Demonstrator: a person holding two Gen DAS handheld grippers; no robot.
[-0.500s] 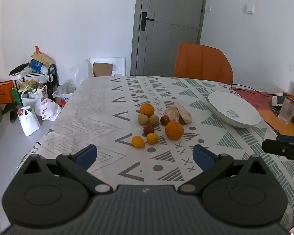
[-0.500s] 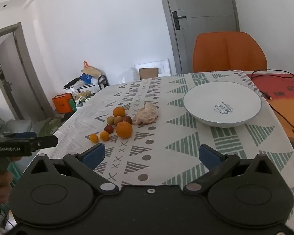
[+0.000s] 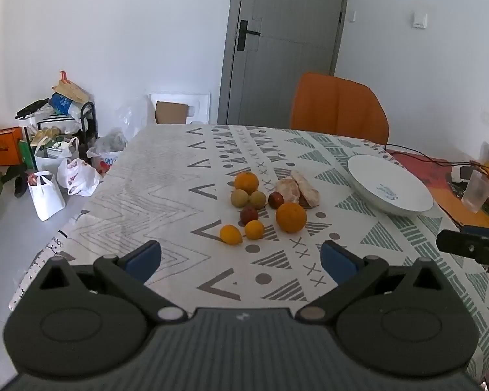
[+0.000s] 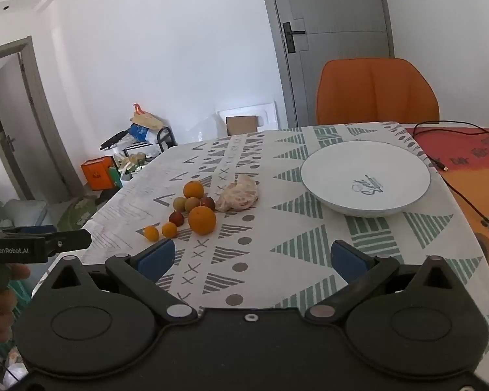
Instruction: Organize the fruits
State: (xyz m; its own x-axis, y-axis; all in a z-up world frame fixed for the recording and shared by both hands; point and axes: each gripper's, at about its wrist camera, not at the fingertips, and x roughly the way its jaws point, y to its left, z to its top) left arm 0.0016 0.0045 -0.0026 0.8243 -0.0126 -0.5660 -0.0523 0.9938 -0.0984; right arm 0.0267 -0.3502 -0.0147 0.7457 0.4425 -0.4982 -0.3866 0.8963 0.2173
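Note:
A cluster of fruit lies mid-table: a large orange (image 3: 290, 217) (image 4: 202, 220), a second orange (image 3: 246, 182) (image 4: 193, 190), two small orange fruits (image 3: 230, 234) (image 4: 151, 232), red and green plums (image 3: 248, 215), and a peeled citrus (image 3: 298, 190) (image 4: 238, 193). An empty white plate (image 3: 389, 191) (image 4: 365, 177) sits to the right of them. My left gripper (image 3: 241, 257) is open and empty, short of the fruit. My right gripper (image 4: 251, 254) is open and empty, near the table's front edge. Each gripper shows at the edge of the other's view.
A patterned tablecloth (image 3: 166, 189) covers the table. An orange chair (image 3: 339, 107) stands at the far side. Cables and a red mat (image 4: 466, 156) lie at the right, with a plastic cup (image 3: 477, 192). Bags and boxes (image 3: 49, 163) clutter the floor at the left.
Both views have barely shifted; the fruit and plate have not moved and both grippers remain open.

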